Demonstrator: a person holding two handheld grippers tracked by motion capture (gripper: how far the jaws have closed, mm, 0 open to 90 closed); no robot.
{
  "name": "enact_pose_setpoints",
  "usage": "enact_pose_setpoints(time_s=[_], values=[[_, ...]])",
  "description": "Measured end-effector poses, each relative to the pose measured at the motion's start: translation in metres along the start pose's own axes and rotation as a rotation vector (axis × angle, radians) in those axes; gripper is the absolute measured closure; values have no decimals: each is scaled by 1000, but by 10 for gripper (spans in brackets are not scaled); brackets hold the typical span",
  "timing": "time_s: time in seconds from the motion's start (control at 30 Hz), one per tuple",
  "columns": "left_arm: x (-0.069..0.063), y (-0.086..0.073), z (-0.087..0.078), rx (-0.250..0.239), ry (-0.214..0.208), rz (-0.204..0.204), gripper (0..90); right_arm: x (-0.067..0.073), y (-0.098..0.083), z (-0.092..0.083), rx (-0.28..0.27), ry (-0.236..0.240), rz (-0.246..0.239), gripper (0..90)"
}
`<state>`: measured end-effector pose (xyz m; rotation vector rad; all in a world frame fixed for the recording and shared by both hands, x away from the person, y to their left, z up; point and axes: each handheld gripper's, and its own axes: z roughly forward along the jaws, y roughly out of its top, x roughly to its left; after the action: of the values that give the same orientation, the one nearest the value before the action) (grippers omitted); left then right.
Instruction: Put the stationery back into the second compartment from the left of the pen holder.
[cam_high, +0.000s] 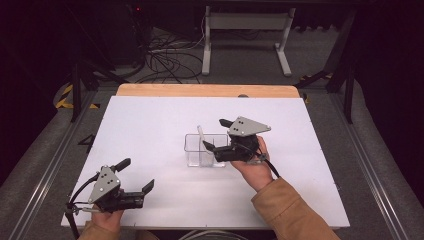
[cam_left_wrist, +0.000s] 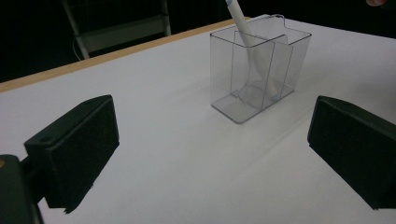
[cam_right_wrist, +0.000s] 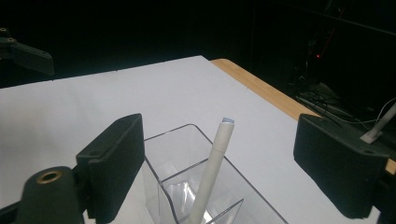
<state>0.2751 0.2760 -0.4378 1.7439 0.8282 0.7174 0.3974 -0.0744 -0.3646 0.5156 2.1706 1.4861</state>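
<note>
My right tongs (cam_high: 212, 148) hang just above the clear holder (cam_high: 206, 150), jaws spread wide with nothing between them. The white pen (cam_right_wrist: 212, 173) leans inside the holder's compartment, free of my grip. My left tongs (cam_high: 140, 182) gape empty, well apart from the holder, low over the white bench (cam_high: 150, 125).
</note>
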Motion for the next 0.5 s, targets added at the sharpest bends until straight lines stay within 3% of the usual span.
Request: enact_pose_setpoints(time_s=[0.33, 0.5], values=[[0, 0, -1, 0, -1, 2, 28, 0, 5, -20, -19, 4, -17, 94], [0, 1, -1, -4, 3, 2, 28, -5, 3, -35, -12, 54, 13, 49]])
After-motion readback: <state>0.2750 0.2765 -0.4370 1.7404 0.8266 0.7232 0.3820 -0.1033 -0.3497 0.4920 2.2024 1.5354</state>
